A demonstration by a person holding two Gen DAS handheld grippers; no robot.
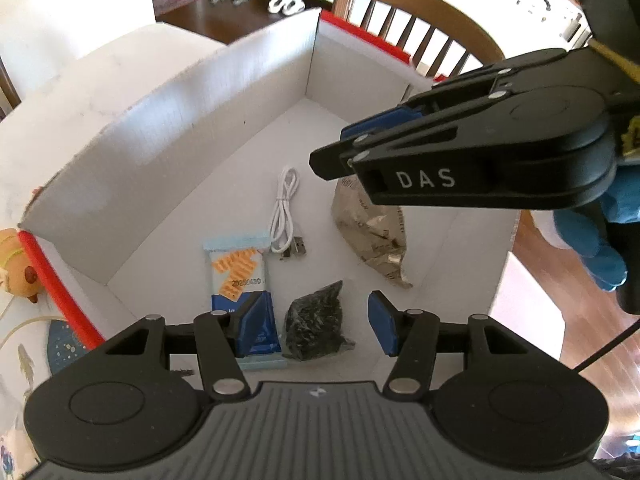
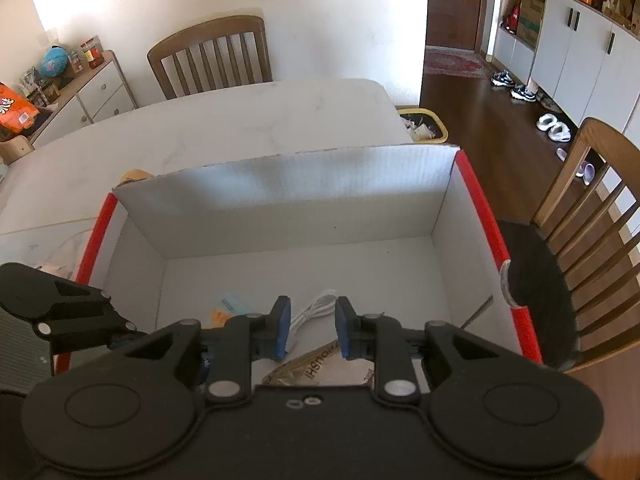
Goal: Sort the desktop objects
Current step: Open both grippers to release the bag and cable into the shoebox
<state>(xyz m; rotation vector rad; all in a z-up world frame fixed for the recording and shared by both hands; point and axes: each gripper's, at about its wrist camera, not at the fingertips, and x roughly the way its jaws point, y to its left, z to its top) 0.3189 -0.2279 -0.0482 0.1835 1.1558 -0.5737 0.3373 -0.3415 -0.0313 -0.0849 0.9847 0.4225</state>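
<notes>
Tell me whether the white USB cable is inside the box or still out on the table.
Inside. The white USB cable lies coiled on the floor of the white box, between the blue snack bar and the tan pouch.

Your right gripper (image 2: 310, 330) hangs over the white cardboard box (image 2: 288, 184) with its red-edged sides, blue pads (image 2: 282, 330) slightly apart and nothing between them. Below them lie a coiled white cable (image 2: 316, 308) and a tan pouch (image 2: 320, 372). Your left gripper (image 2: 120, 332) intrudes at the left edge.
</notes>
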